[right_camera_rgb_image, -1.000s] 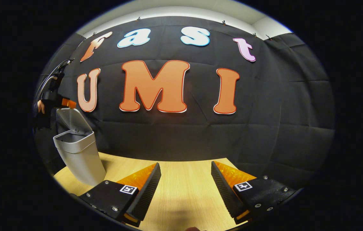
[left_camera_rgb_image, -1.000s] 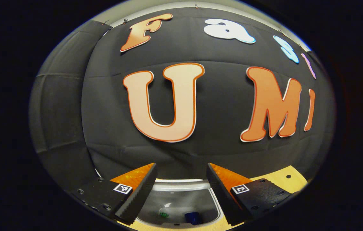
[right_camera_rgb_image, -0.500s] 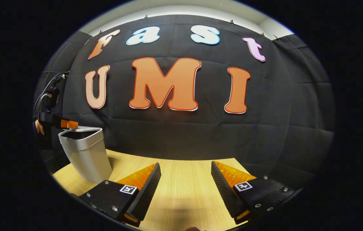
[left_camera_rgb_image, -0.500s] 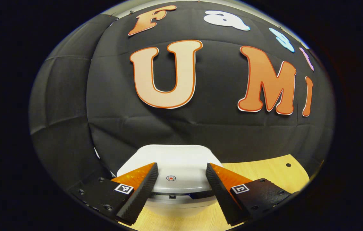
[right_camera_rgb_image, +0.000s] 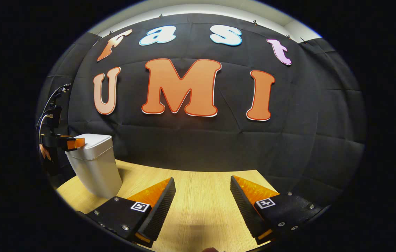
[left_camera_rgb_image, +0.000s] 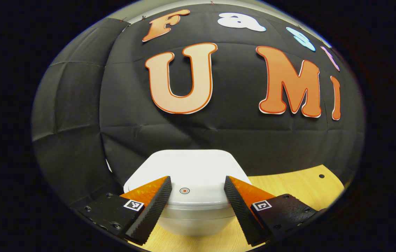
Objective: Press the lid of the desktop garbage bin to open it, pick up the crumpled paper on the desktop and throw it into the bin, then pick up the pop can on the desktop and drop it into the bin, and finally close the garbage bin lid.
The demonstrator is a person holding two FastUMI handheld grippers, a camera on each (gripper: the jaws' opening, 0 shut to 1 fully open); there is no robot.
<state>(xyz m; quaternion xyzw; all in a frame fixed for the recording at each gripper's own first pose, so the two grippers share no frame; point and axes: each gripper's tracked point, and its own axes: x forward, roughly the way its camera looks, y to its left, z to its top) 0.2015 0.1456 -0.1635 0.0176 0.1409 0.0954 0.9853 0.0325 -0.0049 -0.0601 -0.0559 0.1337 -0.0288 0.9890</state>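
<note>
**Bin lid down, both grippers spread and holding nothing**

In the left gripper view, the left gripper (left_camera_rgb_image: 197,203) sits just above the near edge of the garbage bin (left_camera_rgb_image: 192,222), its two fingers wide apart with nothing between them. The white lid (left_camera_rgb_image: 187,168) lies flat and shut on the bin, and a small round red mark (left_camera_rgb_image: 184,190) on the lid shows in the gap between the fingers. Whether the fingertips touch the lid cannot be told from this angle; the fingers cover the lid's two near corners. The bin's lower body is cut off at the bottom of the view, and its inside is hidden under the lid. The wooden table (left_camera_rgb_image: 289,183) shows to the right of the bin.

In the right gripper view, the right gripper (right_camera_rgb_image: 202,203) hovers over the table (right_camera_rgb_image: 201,182), released and empty, well apart from the bin. The garbage bin (right_camera_rgb_image: 94,168) stands far left near the table's edge, lid (right_camera_rgb_image: 91,140) closed. The left gripper (right_camera_rgb_image: 72,143) reaches in at lid height from the left; the hand (right_camera_rgb_image: 45,151) holding it is dim and mostly cut off.
</note>
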